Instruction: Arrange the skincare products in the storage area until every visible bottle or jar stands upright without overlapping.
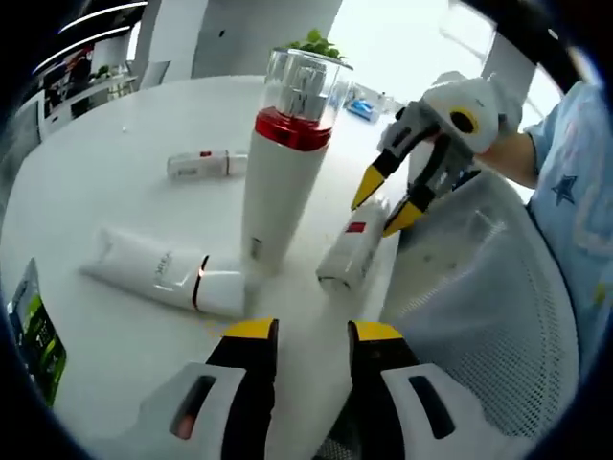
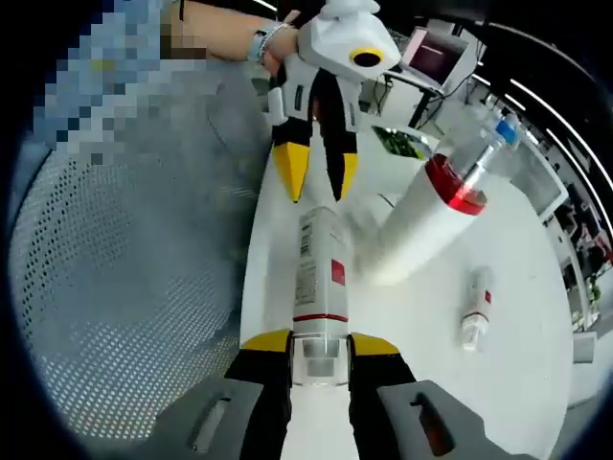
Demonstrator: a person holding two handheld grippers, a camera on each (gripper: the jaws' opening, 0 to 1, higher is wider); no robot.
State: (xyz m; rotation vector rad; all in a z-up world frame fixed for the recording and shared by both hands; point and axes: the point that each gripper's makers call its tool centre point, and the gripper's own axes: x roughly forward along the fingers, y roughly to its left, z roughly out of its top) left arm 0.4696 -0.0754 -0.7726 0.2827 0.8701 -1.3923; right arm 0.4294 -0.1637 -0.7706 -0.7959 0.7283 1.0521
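I see a white table (image 1: 115, 172) with a rounded edge. A grey mesh surface (image 1: 479, 316) lies just beside that edge, finely perforated, and looks like a chair seat or back; I cannot tell which. Green leaves (image 1: 314, 43) show beyond the table's far side. A green and black printed packet (image 1: 34, 335) lies at the table's near edge. I note a monitor (image 2: 431, 53) on a desk further off.

Two close gripper views facing each other, sharing tall bottle (image 1: 287, 163)
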